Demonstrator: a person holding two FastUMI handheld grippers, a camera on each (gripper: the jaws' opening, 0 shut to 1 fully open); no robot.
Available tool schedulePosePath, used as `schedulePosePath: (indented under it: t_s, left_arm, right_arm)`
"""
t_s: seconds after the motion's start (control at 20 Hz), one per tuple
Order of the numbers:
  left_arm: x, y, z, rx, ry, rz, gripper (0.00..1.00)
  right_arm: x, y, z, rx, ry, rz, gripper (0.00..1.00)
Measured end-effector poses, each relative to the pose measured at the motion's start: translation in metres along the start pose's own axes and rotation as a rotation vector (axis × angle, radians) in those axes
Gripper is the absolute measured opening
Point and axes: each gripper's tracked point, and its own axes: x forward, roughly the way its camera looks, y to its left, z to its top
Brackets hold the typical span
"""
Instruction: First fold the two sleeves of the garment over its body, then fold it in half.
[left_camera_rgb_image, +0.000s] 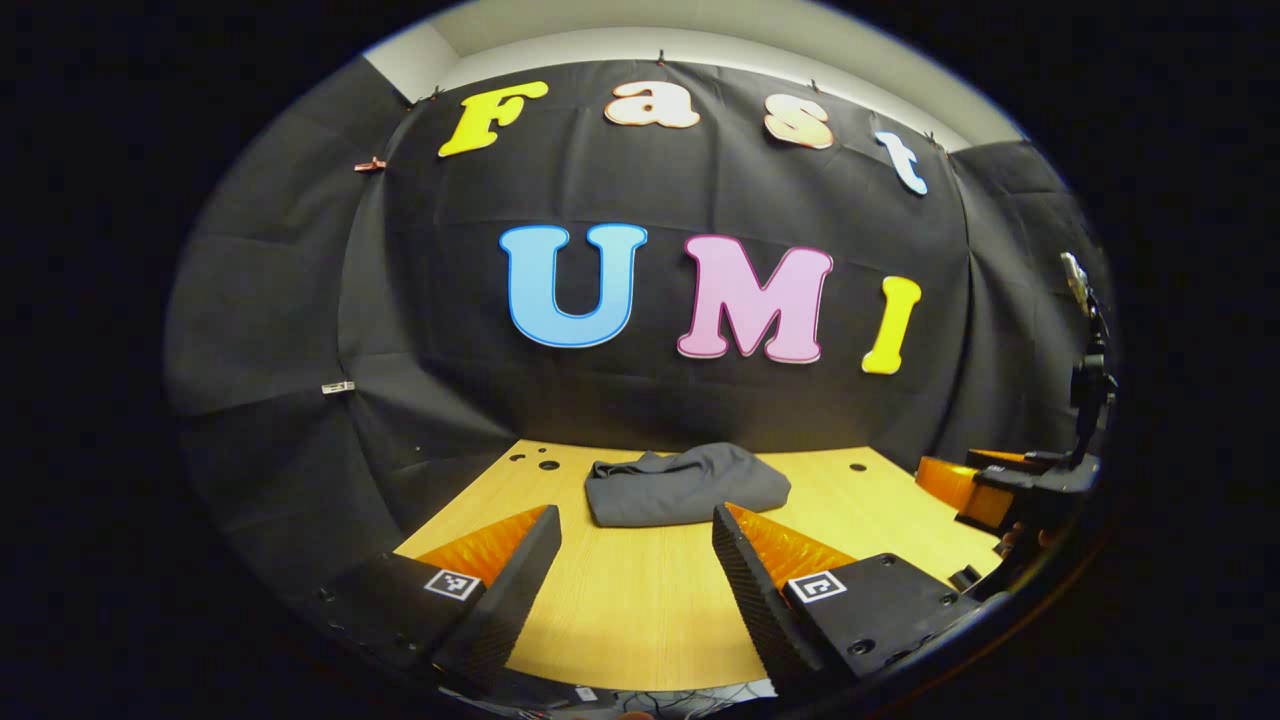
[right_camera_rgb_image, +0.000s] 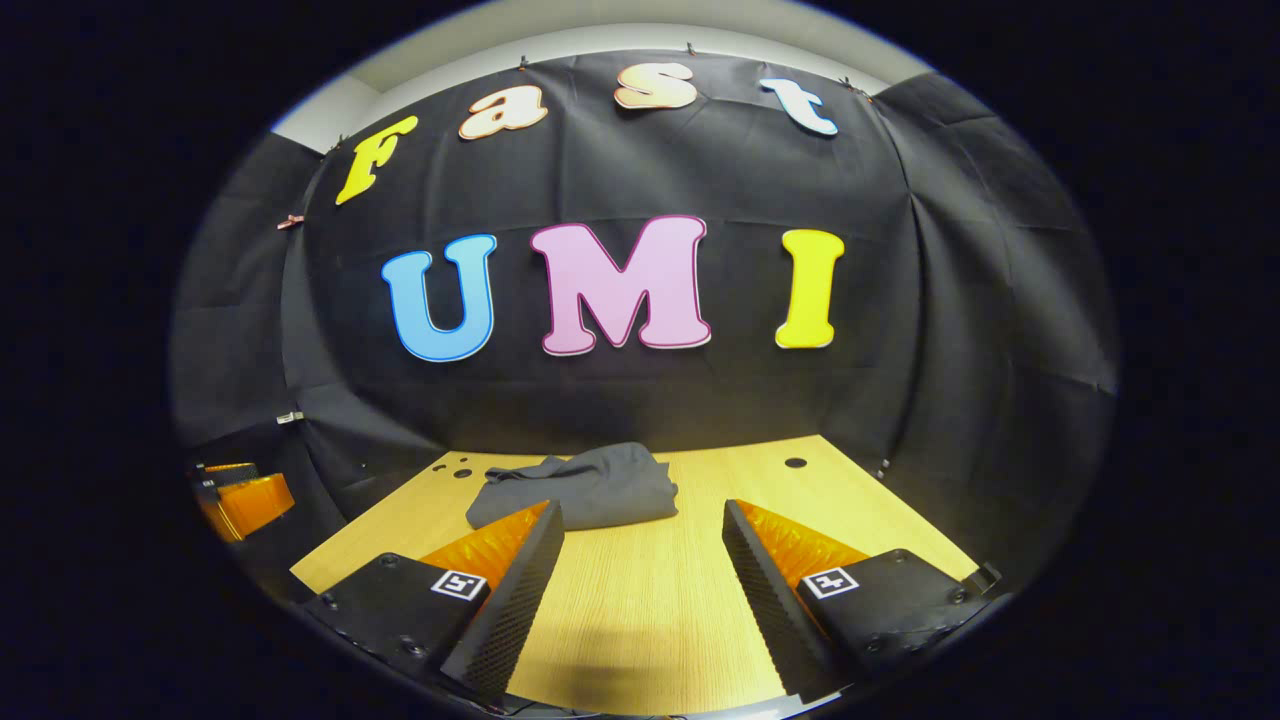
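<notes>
Lying in a compact, rumpled bundle toward the far middle of the pale wooden table (left_camera_rgb_image: 640, 600), the dark grey cloth garment (left_camera_rgb_image: 686, 484) looks already folded: no sleeve sticks out, and the near edge shows as a thick doubled fold. My judgement is that the task is at or near its end, or else the bundle is a starting heap; the pictures alone do not settle which.

Both claws are held back from it, well above the near table edge. The left gripper (left_camera_rgb_image: 636, 555) has its fingers spread wide with nothing between them, and the right gripper (right_camera_rgb_image: 640, 555) is likewise spread and empty. Neither touches the cloth.

If any folding remains, the next move calls for reaching forward and down to the bundle's near edge, finding a free corner or hem, and pinching a single layer instead of the whole stack.

Counted: one garment, one table, two grippers, four fingers in all.
</notes>
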Motion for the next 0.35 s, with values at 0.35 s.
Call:
schedulePosePath:
  t_s: [0.35]
  left_arm:
    - [0.012, 0.008, -0.007, 0.005, 0.019, 0.014, 0.96]
  right_arm:
    - [0.006, -0.019, 0.009, 0.010, -0.002, -0.036, 0.99]
